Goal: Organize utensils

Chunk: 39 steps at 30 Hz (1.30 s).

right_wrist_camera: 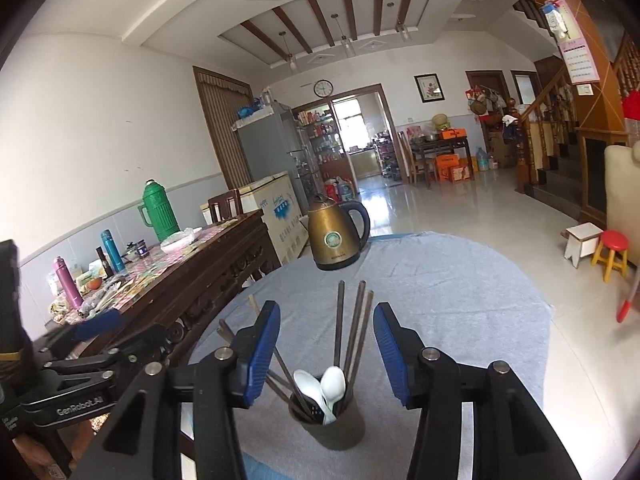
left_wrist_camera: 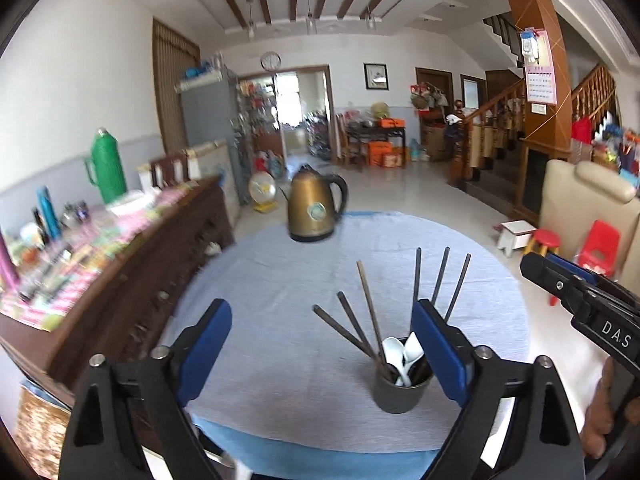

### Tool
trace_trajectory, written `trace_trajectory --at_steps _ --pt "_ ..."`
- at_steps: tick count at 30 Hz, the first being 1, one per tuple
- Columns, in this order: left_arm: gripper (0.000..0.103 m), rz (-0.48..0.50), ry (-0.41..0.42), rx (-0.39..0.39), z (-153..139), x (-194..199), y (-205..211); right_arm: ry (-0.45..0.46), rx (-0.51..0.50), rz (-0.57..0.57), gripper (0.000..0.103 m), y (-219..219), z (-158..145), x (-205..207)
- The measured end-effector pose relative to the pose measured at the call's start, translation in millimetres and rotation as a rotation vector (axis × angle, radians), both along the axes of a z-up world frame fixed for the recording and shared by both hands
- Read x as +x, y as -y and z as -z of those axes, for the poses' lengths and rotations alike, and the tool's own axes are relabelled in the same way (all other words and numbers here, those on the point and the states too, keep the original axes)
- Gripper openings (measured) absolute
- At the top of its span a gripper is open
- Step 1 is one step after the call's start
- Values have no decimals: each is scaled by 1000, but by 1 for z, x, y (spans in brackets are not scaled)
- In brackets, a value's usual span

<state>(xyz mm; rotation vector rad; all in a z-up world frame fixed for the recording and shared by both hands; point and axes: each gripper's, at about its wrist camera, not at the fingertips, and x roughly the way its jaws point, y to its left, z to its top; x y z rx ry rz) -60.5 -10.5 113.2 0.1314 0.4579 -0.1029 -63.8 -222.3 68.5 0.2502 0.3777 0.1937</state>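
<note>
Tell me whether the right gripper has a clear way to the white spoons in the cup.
Probably yes. The right gripper is open and empty, with the cup straight ahead on the table. The white spoons stand at the rim, though chopsticks crowd them, so a clean pinch may snag those.

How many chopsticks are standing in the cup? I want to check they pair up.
6 visible chopsticks, all standing in the dark cup beside the white spoons: three lean left, three stand on the right. Another could be hidden behind the gripper.
</note>
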Motion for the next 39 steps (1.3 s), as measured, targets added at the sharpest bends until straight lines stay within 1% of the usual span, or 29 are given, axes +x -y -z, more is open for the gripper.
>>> trace_trajectory --at_steps 3,7,13,16,20,25,30,35,39 --pt "97 -9 34 7 -8 -18 1 -25 -12 13 55 1 -2 -15" --pt "99 -24 73 25 -19 -40 7 -48 -7 10 56 6 -3 -36" --pt "102 -47 147 45 -34 -72 14 -35 -5 11 58 13 -9 -64" --pt "103 -43 157 48 -35 -78 17 -28 -9 9 61 15 -8 -76" --pt "103 -47 151 52 -31 -75 17 -43 -6 13 61 17 0 -80" --pt "103 -83 90 36 -14 -69 7 -109 -2 13 61 11 16 -71" --pt "103 -131 31 23 4 -60 -6 -139 -30 -5 61 -4 28 -64" --pt "103 -145 9 31 15 -62 -16 -162 -43 -11 61 -18 36 -59" --pt "103 -142 7 45 17 -65 -23 -166 -45 -10 61 -26 35 -56"
